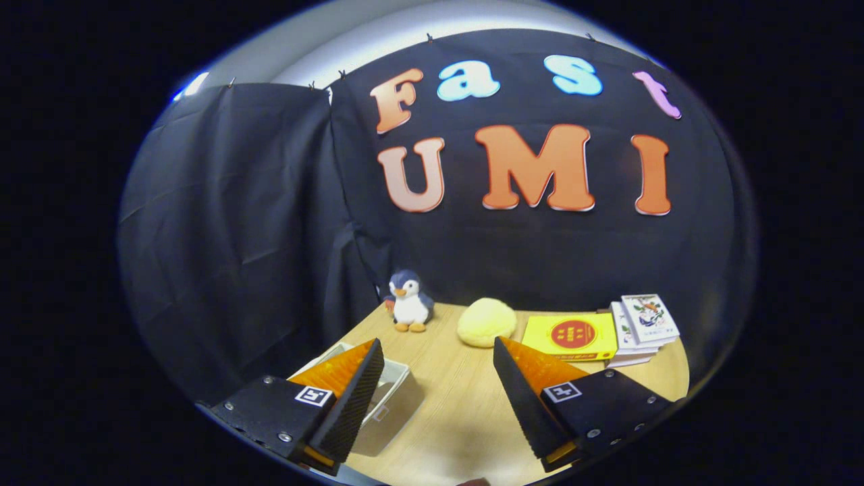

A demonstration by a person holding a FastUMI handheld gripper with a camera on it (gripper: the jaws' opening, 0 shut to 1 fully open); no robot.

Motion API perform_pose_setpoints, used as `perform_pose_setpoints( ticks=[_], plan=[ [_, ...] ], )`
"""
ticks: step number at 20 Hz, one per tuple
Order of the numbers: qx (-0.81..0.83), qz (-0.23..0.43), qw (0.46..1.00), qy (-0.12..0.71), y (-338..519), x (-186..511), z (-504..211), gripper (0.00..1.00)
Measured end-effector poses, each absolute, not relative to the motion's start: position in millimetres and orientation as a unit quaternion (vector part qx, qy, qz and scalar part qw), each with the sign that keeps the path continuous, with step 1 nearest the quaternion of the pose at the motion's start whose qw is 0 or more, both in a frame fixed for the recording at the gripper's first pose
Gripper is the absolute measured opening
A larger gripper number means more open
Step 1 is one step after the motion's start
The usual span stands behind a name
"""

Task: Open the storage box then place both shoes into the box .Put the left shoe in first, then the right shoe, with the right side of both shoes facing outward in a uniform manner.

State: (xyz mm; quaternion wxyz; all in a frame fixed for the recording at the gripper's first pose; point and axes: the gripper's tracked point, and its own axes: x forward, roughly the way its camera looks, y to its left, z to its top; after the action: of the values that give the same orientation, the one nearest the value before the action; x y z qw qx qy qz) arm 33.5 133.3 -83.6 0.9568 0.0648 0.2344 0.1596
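One gripper is seen above a wooden table, its two fingers spread wide apart with nothing held between them; bare tabletop lies in the gap. One clear box sits on the table at about nine o'clock from that gap, partly covered by the left finger, whose tip overlaps the box's white rim. Whether the box is lidded or open cannot be told, since the finger hides much of it. Beyond the fingers, along the far edge of the table against the dark cloth wall, several things are lined up. One plush penguin stands upright at about eleven o'clock from the gap, near the corner where the cloth folds. One pale yellow round cushion lies at about twelve o'clock, just beside the penguin but apart from it. One flat yellow carton with a red disc on top lies at about one o'clock, just beyond the right finger. Touching the carton's far side, at about two o'clock, one small stack of white booklets is seen, the top one printed with a coloured picture; the number in the stack cannot be counted.
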Motion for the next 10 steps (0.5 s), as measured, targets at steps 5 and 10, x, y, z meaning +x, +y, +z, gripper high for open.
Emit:
perform_pose_setpoints(
  ticks=[5,10],
  plan=[
    [0.071,0.118,0.971,0.193,71.8,27.3,-60.4,0.98],
    [0.062,0.073,0.984,0.149,16.5,20.1,-40.4,0.98]
  ],
)
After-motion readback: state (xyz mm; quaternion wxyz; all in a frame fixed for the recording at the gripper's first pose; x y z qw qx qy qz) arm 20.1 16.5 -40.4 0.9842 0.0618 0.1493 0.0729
